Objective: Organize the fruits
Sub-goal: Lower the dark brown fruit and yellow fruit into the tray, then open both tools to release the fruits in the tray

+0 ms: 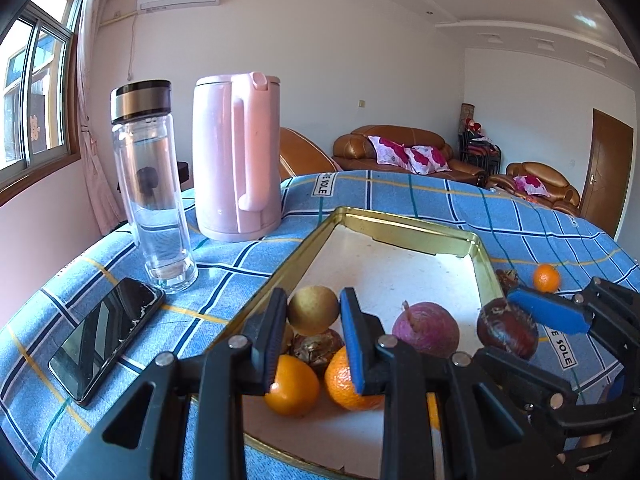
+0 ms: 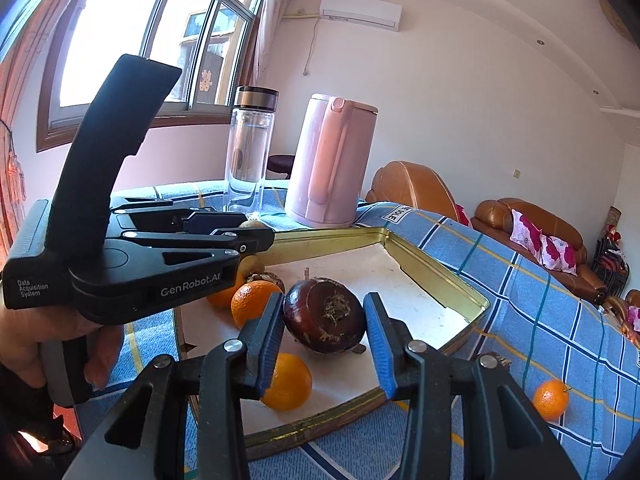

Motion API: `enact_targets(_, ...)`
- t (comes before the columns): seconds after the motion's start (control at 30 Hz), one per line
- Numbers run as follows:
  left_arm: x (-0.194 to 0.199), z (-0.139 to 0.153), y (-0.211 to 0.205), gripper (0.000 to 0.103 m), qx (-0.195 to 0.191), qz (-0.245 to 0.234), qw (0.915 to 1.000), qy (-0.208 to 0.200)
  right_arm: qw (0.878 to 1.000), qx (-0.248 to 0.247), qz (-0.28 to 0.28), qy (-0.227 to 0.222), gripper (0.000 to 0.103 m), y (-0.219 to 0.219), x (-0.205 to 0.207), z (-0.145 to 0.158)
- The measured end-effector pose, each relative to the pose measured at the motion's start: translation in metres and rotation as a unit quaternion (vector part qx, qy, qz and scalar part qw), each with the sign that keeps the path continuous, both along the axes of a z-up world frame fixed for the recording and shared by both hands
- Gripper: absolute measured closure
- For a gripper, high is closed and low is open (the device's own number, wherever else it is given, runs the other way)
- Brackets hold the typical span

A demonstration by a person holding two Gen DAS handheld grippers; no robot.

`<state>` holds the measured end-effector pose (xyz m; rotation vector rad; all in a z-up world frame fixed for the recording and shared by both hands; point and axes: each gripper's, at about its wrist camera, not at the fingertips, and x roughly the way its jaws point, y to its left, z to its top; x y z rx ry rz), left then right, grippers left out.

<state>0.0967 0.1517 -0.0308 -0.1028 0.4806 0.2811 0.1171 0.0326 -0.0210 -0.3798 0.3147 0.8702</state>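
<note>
The right claw grips a glossy, dark-brown round fruit above the shallow gold metal tray; the left claw is narrow, empty.

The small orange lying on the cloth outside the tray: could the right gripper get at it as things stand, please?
Probably not yet: the right gripper is already holding a dark brown fruit over the tray. The path across the cloth to the small orange looks free otherwise.
</note>
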Motion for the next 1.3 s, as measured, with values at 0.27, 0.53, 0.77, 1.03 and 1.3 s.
enact_targets(0.27, 0.001, -0.003, 0.0, 0.074, 0.003, -0.005, 0.9999, 0.015, 1.0, -0.014, 0.014, 0.005, 0.061, 0.009, 0.0, -0.002)
enact_targets(0.53, 0.006, -0.006, 0.001, 0.074, 0.003, -0.011, 0.9993, 0.035, 0.999, -0.034, 0.027, 0.015, 0.061, 0.017, 0.001, -0.007)
enact_targets(0.77, 0.008, -0.009, 0.003, 0.074, 0.001, -0.013, 0.9986, 0.052, 0.998, -0.047, 0.034, 0.025, 0.061, 0.023, 0.004, -0.009)
enact_targets(1.03, 0.011, -0.011, 0.005, 0.074, 0.0, -0.014, 0.9979, 0.064, 0.997, -0.058, 0.041, 0.038, 0.061, 0.027, 0.008, -0.012)
enact_targets(1.3, 0.012, -0.014, 0.011, 0.074, -0.007, -0.005, 0.9974, 0.071, 0.996, -0.071, 0.044, 0.045, 0.061, 0.032, 0.009, -0.015)
